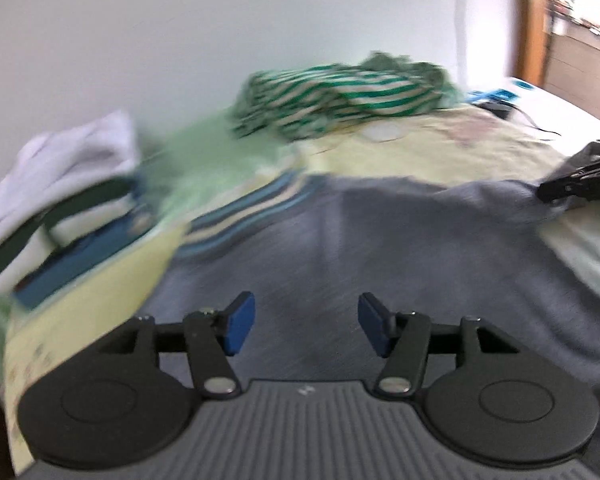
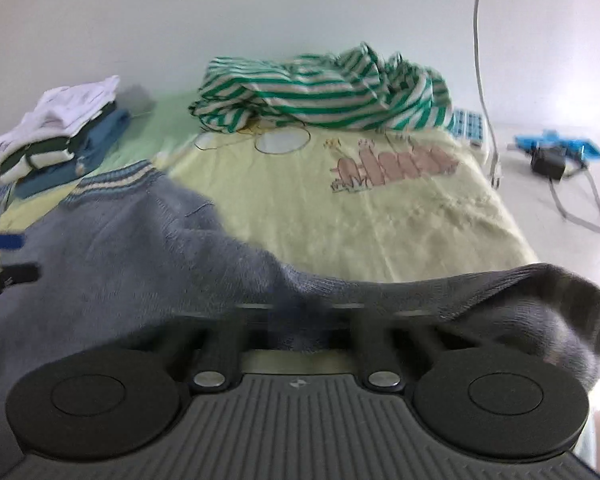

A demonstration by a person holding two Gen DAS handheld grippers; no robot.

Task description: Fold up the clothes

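Observation:
A grey knitted sweater (image 1: 380, 240) with a blue-and-cream striped hem (image 2: 112, 180) lies spread on the bed. My left gripper (image 1: 307, 324) hovers just over its middle, blue pads (image 1: 240, 322) wide apart with nothing between them. My right gripper (image 2: 296, 314) is shut on the sweater's (image 2: 120, 248) edge; the fabric drapes over its fingers and hides them. In the left wrist view the right gripper (image 1: 550, 190) shows at the right edge, pinching a lifted corner. The left gripper (image 2: 12, 256) appears at the left edge of the right wrist view.
A crumpled green-and-white striped garment (image 2: 324, 88) lies at the back by the wall. A stack of folded clothes (image 2: 56, 132) sits at back left. A pale yellow blanket (image 2: 340, 232) covers the bed. Blue items and a black adapter (image 2: 548, 160) lie right, beside a hanging cable (image 2: 480, 60).

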